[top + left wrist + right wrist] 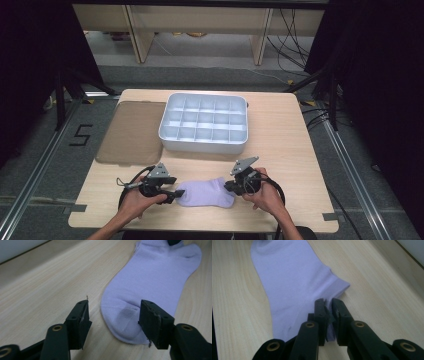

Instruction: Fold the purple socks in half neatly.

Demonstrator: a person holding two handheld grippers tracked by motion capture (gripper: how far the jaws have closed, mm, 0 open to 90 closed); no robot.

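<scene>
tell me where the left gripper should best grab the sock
Probably at the toe end of the sock, the rounded tip lying flat between the left gripper pads. Come in low along the table from the toe side, one jaw at each edge, and pinch the tip. The right gripper is shut on the cuff end, so the toe is the free end.

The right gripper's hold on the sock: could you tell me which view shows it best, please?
The right gripper view: the right gripper pinches the sock at its edge. The high view shows it small; the left gripper view only a dark tip.
</scene>
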